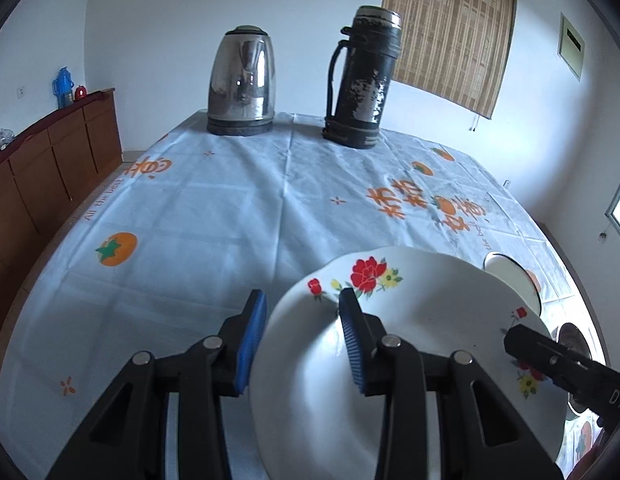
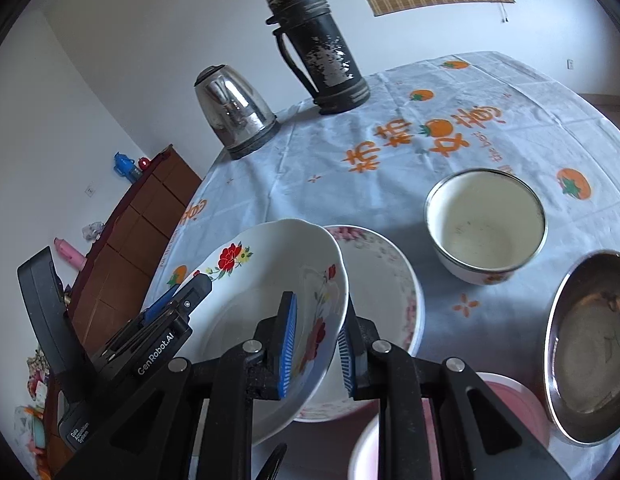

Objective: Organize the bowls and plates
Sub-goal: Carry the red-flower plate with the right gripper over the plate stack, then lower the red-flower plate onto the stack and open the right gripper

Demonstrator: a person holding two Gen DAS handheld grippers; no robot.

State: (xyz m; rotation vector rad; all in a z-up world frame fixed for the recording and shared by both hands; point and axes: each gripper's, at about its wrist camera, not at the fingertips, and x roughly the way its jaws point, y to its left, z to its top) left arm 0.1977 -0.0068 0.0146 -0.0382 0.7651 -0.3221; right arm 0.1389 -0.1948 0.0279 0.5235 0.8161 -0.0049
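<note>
Gripping flowered plate by opposite rims, left gripper and right gripper fingers

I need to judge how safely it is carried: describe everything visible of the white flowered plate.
The white flowered plate looks like glossy ceramic, deep, with a wavy rim and red-and-yellow flower prints. It is lifted and tilted above the table, partly over a pink-patterned plate. The left gripper and right gripper each clamp its rim on opposite sides.

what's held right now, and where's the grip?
The floral plate, by its rim: right gripper on one side, left gripper on the opposite side.
</note>
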